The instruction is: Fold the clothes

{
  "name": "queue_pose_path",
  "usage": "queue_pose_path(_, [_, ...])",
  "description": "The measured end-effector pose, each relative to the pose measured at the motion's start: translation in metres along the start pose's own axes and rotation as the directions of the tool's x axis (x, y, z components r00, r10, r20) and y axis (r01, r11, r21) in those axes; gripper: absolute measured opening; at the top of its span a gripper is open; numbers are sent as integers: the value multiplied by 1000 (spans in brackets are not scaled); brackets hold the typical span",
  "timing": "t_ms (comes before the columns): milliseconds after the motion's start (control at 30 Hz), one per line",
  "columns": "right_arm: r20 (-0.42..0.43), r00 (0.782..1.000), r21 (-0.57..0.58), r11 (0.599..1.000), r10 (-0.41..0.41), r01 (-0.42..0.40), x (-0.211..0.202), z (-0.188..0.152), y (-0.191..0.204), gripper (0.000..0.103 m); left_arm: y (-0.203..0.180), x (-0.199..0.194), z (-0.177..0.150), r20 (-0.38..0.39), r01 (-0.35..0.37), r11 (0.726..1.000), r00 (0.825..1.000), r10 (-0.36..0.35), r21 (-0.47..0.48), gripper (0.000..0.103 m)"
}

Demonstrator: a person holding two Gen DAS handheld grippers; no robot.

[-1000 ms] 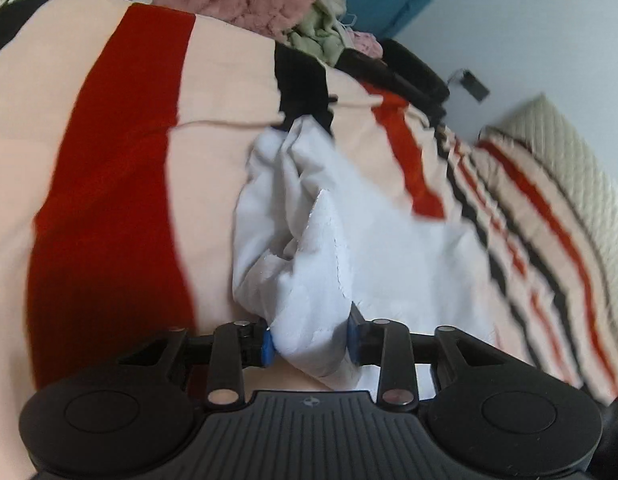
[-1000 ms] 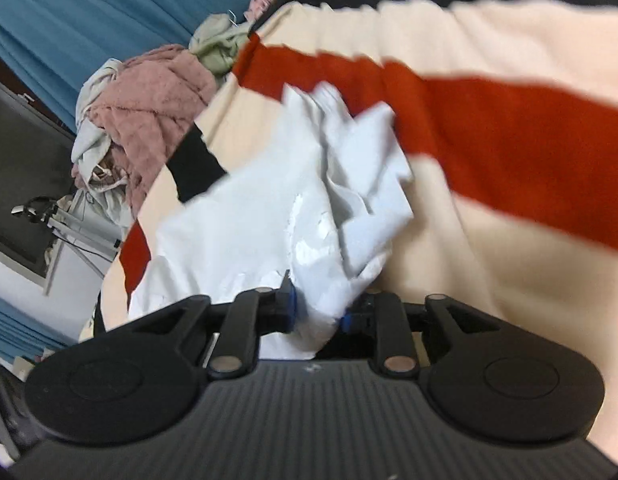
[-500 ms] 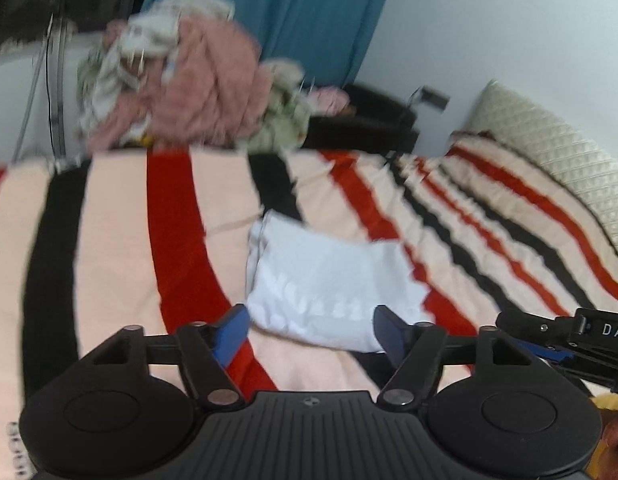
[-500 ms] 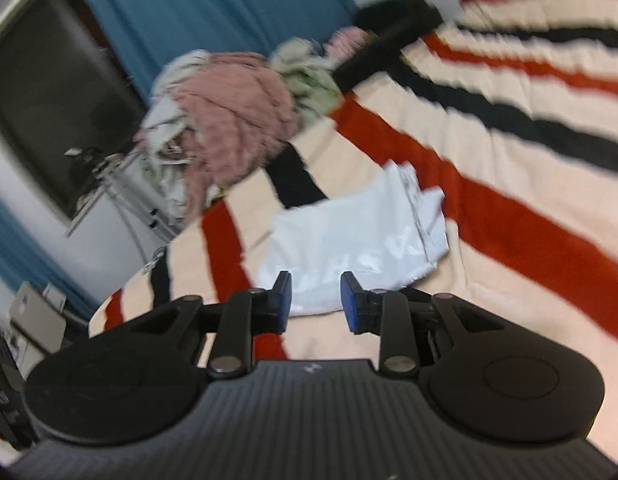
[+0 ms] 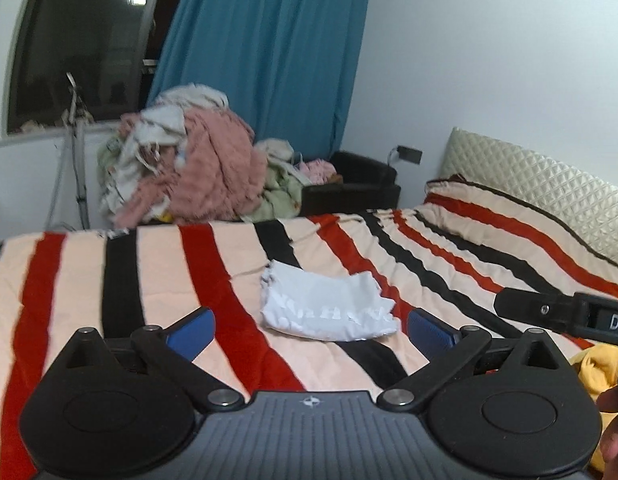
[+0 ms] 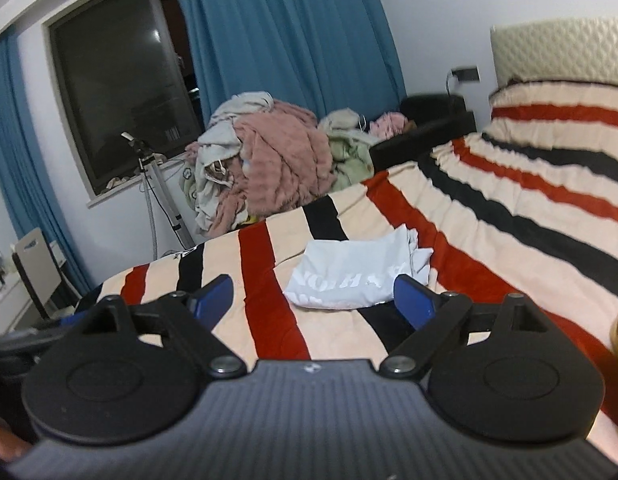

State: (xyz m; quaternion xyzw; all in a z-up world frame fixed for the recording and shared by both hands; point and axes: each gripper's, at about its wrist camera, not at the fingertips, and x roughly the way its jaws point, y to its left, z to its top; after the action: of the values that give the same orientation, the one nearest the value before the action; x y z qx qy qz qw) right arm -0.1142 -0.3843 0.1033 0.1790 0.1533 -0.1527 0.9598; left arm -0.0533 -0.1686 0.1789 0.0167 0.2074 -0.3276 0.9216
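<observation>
A folded white garment (image 5: 325, 306) with faint lettering lies flat on the striped bedspread (image 5: 157, 280); it also shows in the right wrist view (image 6: 361, 272). My left gripper (image 5: 311, 330) is open and empty, held back from the garment and above the bed. My right gripper (image 6: 313, 294) is open and empty too, also back from the garment. The right gripper's body (image 5: 565, 314) shows at the right edge of the left wrist view.
A heap of unfolded clothes (image 5: 197, 176) in pink, white and green sits beyond the bed's far edge, also in the right wrist view (image 6: 269, 164). A yellow cloth (image 5: 593, 368) lies at near right. The quilted headboard (image 5: 549, 184) and a black chair (image 5: 349, 188) stand behind.
Both grippers let go of the white garment, opened wide and pulled back and up. The garment now lies folded on the bed.
</observation>
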Motion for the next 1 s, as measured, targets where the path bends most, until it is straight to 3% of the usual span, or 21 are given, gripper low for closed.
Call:
queue_pose_path(300, [102,995,-111,994,6,6,-15,-42,16,88,-5,-38,-32,78,-30,997,997,24,73,103])
queue_pose_path(333, [104,994,-121,993,11,2,-13,-45,17,78,-5,-39,-35,86,-36,996,996,30,78,103])
queue_pose_path(367, [103,995,-131,991,4,9,-12,-49,19,55,-3,-37,-39,94,-47,996,995,40,75,103])
queue_pose_path(433, [85,996,-147,988,-26,39,-7,-57,21,39,1,-35,-45,99,-44,997,994,38,60,103])
queue_pose_path(533, [75,997,-119,993,7,2,3,-66,15,46,9,-27,-51,88,-41,998,995,37,46,103])
queue_pose_path(567, [74,997,-109,994,18,-10,6,-69,13,70,11,-25,-53,83,-43,998,996,39,46,103])
queue_pose_path(633, [89,996,-108,994,-24,33,10,-75,14,97,15,-20,-57,75,-46,998,996,42,46,103])
queue_pose_path(1000, [145,987,-127,987,-75,94,12,-88,19,98,28,-11,-66,54,-55,998,997,54,22,103])
